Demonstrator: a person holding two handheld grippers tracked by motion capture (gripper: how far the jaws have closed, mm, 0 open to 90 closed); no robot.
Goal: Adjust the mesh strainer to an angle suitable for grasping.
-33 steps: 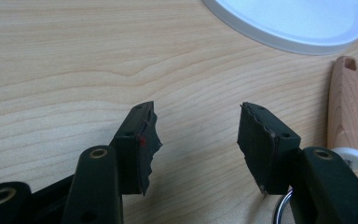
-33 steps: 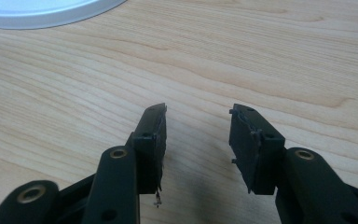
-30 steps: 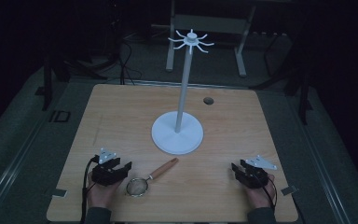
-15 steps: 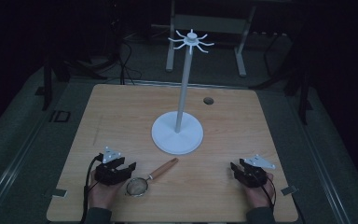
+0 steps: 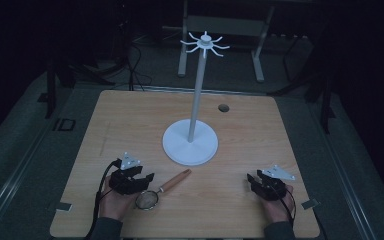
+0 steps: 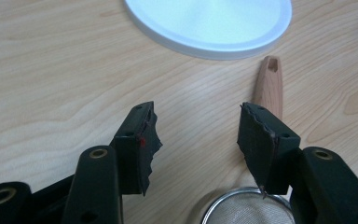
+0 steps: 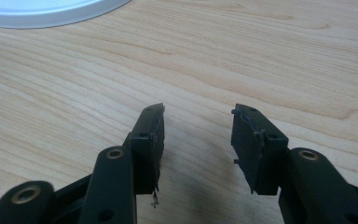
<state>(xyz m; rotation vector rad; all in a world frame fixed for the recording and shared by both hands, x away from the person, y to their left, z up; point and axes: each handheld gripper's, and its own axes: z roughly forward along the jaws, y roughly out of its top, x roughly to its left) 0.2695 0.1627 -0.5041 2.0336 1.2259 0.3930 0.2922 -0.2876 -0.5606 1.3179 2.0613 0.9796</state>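
A small mesh strainer (image 5: 147, 200) with a wooden handle (image 5: 175, 181) lies on the table near the front left. My left gripper (image 5: 144, 179) stands open just left of and above the strainer's bowl. In the left gripper view the left gripper (image 6: 198, 123) has bare wood between its jaws, the handle (image 6: 269, 86) runs behind the right jaw, and the mesh rim (image 6: 247, 210) is at the bottom. My right gripper (image 5: 252, 181) rests open at the front right; in its own view the right gripper (image 7: 198, 121) holds nothing.
A white stand with a round base (image 5: 190, 142), a tall pole and a ring of hooks (image 5: 205, 42) on top rises mid-table. A small dark hole (image 5: 223, 107) marks the far side. The wooden table's edge (image 5: 180, 236) runs close behind both hands.
My left gripper has shifted slightly right, closer to the strainer. The right gripper has hardly moved.
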